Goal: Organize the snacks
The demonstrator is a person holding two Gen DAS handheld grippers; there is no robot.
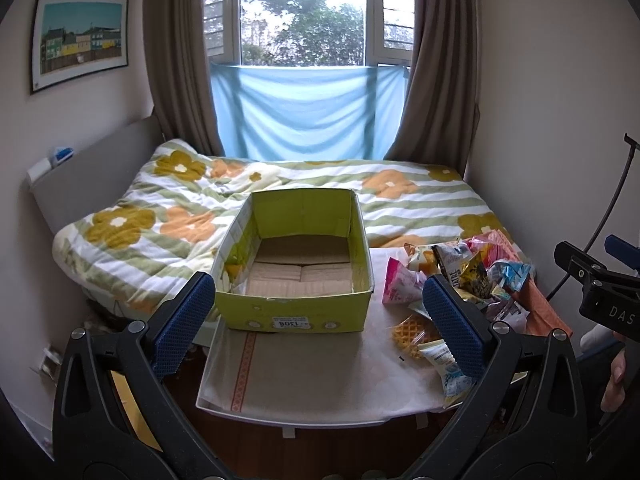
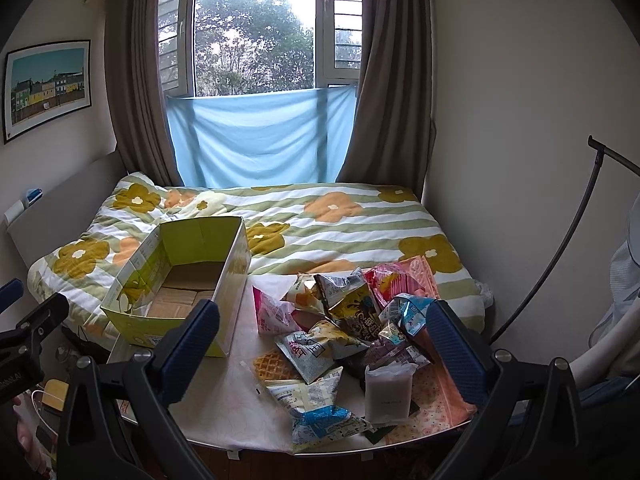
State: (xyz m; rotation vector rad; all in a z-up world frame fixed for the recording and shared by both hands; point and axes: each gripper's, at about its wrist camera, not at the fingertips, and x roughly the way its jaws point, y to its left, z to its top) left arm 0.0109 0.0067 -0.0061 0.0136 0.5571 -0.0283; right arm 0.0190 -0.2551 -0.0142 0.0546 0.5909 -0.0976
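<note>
An empty yellow-green cardboard box point(image 1: 294, 312) stands open on the small white table point(image 1: 328, 368); it also shows in the right wrist view point(image 2: 132, 328). A pile of snack packets point(image 2: 352, 320) lies on the table's right side, also in the left wrist view point(image 1: 472, 276), with a waffle packet point(image 2: 272, 364) and a pale pouch point(image 2: 388, 394) in front. My left gripper point(image 1: 320, 328) is open and empty, held in front of the box. My right gripper point(image 2: 324, 352) is open and empty, held above the near edge of the pile.
A bed with a flowered striped quilt point(image 1: 192, 208) lies behind the table. Curtains and a window with a blue cloth point(image 1: 304, 116) are at the back. A wall stands to the right, with a black stand rod point(image 2: 560, 264). Dark wooden floor shows below the table.
</note>
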